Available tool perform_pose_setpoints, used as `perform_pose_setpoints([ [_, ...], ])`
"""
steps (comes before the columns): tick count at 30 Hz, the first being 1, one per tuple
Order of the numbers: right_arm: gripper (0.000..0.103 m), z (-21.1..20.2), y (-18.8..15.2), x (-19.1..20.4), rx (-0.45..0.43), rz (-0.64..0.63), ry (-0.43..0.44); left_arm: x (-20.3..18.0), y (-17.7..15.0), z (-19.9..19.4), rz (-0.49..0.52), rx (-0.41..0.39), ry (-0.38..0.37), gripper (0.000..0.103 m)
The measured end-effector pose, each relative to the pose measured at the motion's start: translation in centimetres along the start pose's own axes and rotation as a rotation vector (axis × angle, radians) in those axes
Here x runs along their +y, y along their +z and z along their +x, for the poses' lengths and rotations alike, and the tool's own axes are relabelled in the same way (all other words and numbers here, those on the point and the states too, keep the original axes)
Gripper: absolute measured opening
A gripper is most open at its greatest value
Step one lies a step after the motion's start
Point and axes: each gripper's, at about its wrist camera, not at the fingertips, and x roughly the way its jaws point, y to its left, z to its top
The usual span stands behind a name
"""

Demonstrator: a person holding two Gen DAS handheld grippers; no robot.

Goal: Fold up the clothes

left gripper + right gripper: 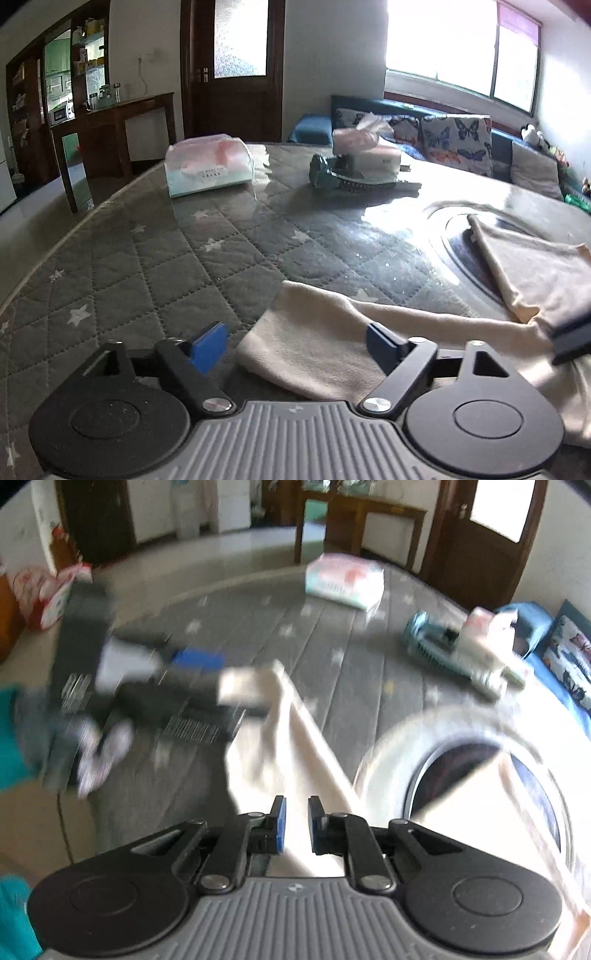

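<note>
The right gripper (294, 825) sat low in the frame, its fingers nearly together with the cream cloth (291, 738) running up between them; pinched on it, by the look, though blur left the contact unclear. In the left wrist view the left gripper (295, 343) stood wide, fingers well apart, a rounded end of that cloth lying between them on the quilted desk (155, 266), nothing gripped. That read as mid-fold: one end lifted, the other waiting to be caught. The next move called for the left fingers to settle on that near edge and pinch it cleanly, so both ends could travel together. Farther up the cloth draped over a dark round inset (476, 273) at right. Beyond, a wrapped tissue pack (208, 166) upper left, and a tissue box (365, 149) mid-frame.
</note>
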Motion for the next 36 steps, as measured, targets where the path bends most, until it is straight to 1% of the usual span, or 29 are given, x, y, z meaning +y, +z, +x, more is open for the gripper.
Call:
perform_pose_setpoints([
  [2,0.013,-0.1,-1.6,0.7,0.026,-0.024,0.005,-0.3,0.0,0.5,0.011,0.007,0.004,0.079],
  [4,0.017,0.2,-2.7,1.4,0.038,-0.039,0.01,-0.4,0.0,0.8,0.026,-0.002,0.004,0.077],
  [6,0.018,0.6,-3.6,1.9,0.05,-0.045,0.021,-0.7,0.2,0.9,0.051,-0.01,0.006,0.069],
  [7,0.018,0.9,-3.8,2.1,0.052,-0.047,0.014,-0.8,0.3,1.0,0.064,-0.014,0.012,0.067],
  [9,0.018,1.3,-4.3,2.3,0.041,-0.047,-0.01,-1.1,0.5,1.2,0.092,-0.024,0.023,0.058],
  [11,0.018,1.2,-4.6,2.3,0.028,-0.03,-0.025,-1.3,0.7,1.4,0.121,-0.034,0.048,0.054],
  [13,0.015,1.1,-4.9,2.3,0.021,-0.015,-0.026,-1.4,0.9,1.8,0.141,-0.038,0.061,0.053],
  [15,0.002,0.9,-5.1,2.3,0.017,-0.014,-0.009,-1.4,1.3,2.2,0.158,-0.04,0.075,0.05],
  [16,0.002,0.7,-5.3,2.4,0.015,-0.01,0.009,-1.4,1.4,2.4,0.165,-0.04,0.082,0.048],
  [18,0.002,0.2,-5.5,2.3,0.024,-0.009,0.059,-1.4,1.7,2.7,0.174,-0.038,0.094,0.048],
  [22,0.002,-0.4,-6.3,2.6,0.032,-0.034,0.09,-1.3,2.1,3.3,0.187,-0.04,0.109,0.048],
  [23,0.003,-0.5,-6.5,2.6,0.03,-0.034,0.092,-1.3,2.2,3.4,0.186,-0.039,0.108,0.048],
  [24,0.007,-0.6,-6.5,2.4,0.026,-0.027,0.098,-1.3,2.2,3.5,0.186,-0.038,0.107,0.049],
  [27,0.012,-1.5,-6.9,1.9,-0.012,0.027,0.11,-1.3,2.3,3.4,0.19,-0.032,0.108,0.049],
  [31,0.014,-3.5,-7.6,0.4,-0.068,0.099,0.076,-1.4,2.6,3.0,0.175,-0.012,0.094,0.054],
  [34,0.016,-5.2,-8.8,-1.3,-0.096,0.162,0.017,-2.3,2.9,2.3,0.179,-0.022,0.072,0.059],
  [36,0.021,-6.3,-9.9,-2.5,-0.11,0.212,-0.028,-3.4,3.0,1.5,0.19,-0.039,0.046,0.063],
])
